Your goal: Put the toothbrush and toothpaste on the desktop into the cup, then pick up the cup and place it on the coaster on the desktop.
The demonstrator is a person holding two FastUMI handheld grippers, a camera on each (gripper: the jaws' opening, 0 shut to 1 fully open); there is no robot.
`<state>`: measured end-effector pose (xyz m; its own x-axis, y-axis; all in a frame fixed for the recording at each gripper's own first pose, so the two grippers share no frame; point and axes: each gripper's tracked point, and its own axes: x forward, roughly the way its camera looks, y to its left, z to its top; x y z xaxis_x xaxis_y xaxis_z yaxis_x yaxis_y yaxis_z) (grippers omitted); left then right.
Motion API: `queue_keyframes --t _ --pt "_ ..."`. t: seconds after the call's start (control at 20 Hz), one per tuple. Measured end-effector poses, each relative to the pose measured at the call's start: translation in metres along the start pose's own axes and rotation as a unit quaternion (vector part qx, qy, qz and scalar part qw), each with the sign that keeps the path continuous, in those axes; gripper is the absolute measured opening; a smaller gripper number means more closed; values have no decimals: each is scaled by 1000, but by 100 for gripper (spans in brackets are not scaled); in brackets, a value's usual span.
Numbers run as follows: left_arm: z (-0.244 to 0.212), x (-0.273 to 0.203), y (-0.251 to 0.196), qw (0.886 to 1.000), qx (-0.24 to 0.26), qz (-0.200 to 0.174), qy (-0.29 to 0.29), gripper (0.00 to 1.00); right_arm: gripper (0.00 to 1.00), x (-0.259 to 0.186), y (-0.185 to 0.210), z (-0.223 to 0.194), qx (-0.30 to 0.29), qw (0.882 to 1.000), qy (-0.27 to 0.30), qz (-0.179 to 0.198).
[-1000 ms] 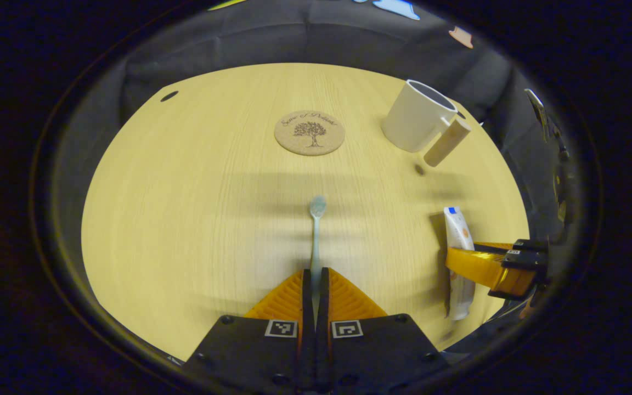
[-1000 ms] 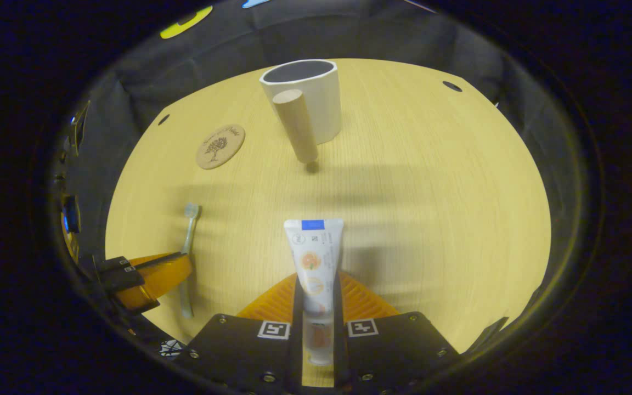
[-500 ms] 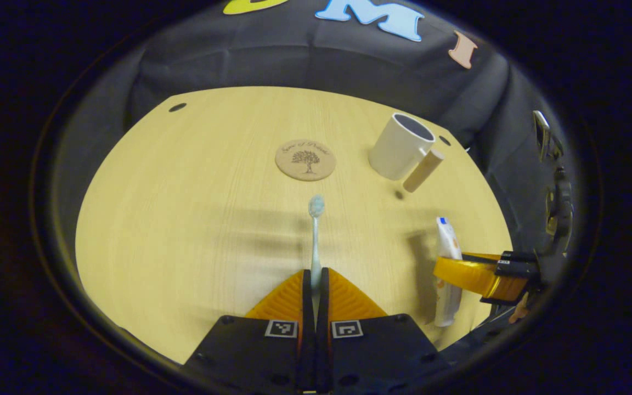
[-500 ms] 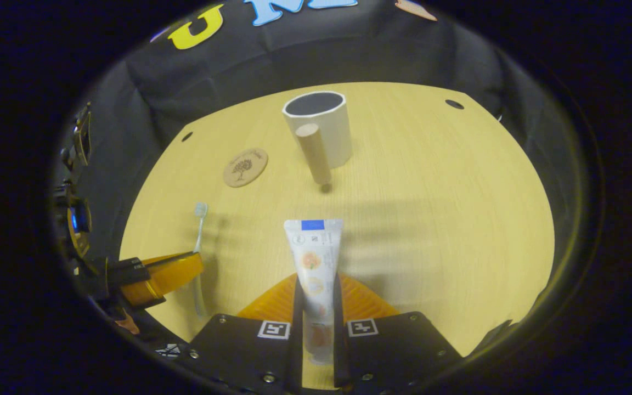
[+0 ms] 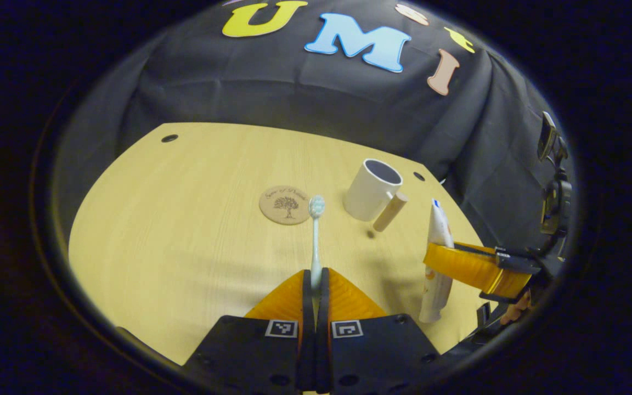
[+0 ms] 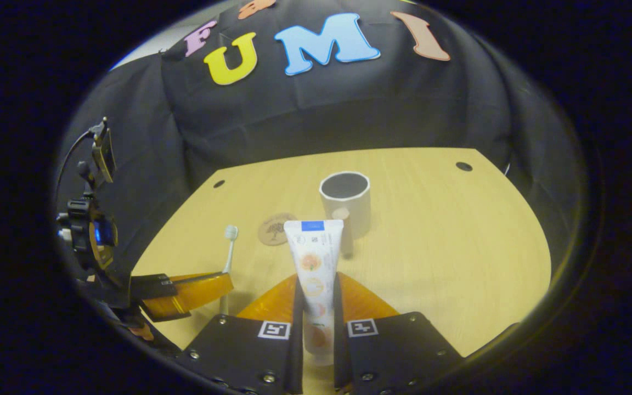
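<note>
Lighting dim and warm; the surface (image 5: 184,230) is the brightest area, the backdrop dark; soft shadows fall on it below the toothpaste (image 5: 436,258) and cup (image 6: 345,203); strong fisheye curvature at the edges; focus acceptably sharp, no glare.

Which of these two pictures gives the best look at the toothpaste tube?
The right gripper view: the toothpaste tube faces the camera, printed front visible, gripped between the right gripper. The left gripper view shows it farther off and side-on, partly hidden behind that gripper's finger.

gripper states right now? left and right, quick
Left gripper: closed on the toothbrush, lifted off the desktop.
Right gripper: closed on the toothpaste, also lifted.
</note>
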<state>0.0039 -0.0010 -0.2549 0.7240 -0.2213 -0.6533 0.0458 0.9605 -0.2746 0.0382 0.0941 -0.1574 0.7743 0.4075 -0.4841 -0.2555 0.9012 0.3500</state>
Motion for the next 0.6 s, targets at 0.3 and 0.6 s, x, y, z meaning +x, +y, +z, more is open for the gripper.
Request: queue_keyframes --t 0.3,0.6 --pt "58 -6 -13 997 31 -18 -75 7 23 -5 5 76 -4 993 -116 2" --pt "106 -7 -41 988 49 -57 -136 8 23 9 3 131 -14 982 -190 5"
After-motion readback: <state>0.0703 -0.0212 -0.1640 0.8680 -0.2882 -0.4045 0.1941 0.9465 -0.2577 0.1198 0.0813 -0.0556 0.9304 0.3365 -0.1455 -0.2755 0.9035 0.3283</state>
